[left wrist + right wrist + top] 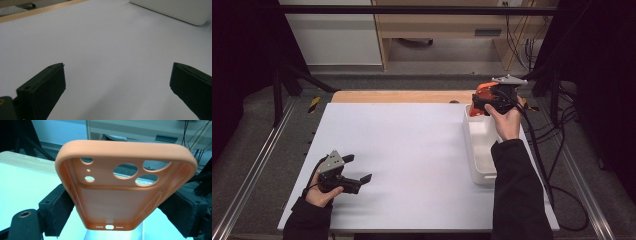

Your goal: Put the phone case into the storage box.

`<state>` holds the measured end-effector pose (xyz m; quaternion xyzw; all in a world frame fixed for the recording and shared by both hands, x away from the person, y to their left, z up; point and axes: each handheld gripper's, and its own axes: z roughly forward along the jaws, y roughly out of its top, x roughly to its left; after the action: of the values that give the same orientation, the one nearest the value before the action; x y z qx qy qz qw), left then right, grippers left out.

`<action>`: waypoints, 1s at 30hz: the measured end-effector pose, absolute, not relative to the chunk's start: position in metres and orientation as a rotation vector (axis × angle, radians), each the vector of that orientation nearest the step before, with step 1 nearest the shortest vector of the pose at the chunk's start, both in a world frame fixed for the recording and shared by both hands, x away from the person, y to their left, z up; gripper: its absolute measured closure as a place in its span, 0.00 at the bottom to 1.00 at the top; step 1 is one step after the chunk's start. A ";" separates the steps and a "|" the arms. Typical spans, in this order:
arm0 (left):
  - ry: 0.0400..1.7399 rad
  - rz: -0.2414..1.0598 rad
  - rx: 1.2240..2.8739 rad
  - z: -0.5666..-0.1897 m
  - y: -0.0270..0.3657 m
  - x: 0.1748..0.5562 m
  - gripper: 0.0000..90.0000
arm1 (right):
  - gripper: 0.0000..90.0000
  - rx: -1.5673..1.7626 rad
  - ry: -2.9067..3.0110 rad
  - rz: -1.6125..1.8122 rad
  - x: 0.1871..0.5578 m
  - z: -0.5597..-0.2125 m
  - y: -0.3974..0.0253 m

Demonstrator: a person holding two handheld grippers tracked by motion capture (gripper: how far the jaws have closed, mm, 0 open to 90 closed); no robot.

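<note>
My right gripper (482, 102) at 1 o'clock, over far end of white bin (477, 150); jaws pinching orange phone case (120, 185) by long sides, open face toward camera. Bin interior visible part bare. My left gripper (358, 170) at 8 o'clock, jaws spread, near front table edge. White table (412, 150) centre unobstructed.

Orange phone case (125, 187), soft-looking, empty, open side facing the camera in the right gripper view, camera cut-outs at the far end and port slots nearest the tongs. Clamped by its long edges between the jaws of the right tongs (117, 207). Tilted upward, off the surface.
</note>
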<state>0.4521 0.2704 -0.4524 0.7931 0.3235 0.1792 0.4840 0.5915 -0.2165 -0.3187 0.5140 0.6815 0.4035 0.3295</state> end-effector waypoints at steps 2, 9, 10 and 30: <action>0.788 0.438 1.934 -0.453 0.270 0.452 0.00 | 0.17 1.350 1.780 1.049 0.593 -0.321 -0.216; 0.787 0.436 1.935 -0.453 0.270 0.452 0.00 | 0.17 1.384 1.761 1.029 0.600 -0.326 -0.214; 0.788 0.436 1.935 -0.453 0.270 0.452 0.00 | 0.17 1.391 1.757 1.028 0.601 -0.327 -0.214; 0.784 0.430 1.950 -0.455 0.268 0.453 0.00 | 0.17 1.438 1.742 0.966 0.617 -0.342 -0.208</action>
<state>0.4530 0.2679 -0.4547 0.7986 0.3211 0.1759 0.4778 0.6170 -0.2078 -0.3423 0.5514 0.6679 0.3705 0.3356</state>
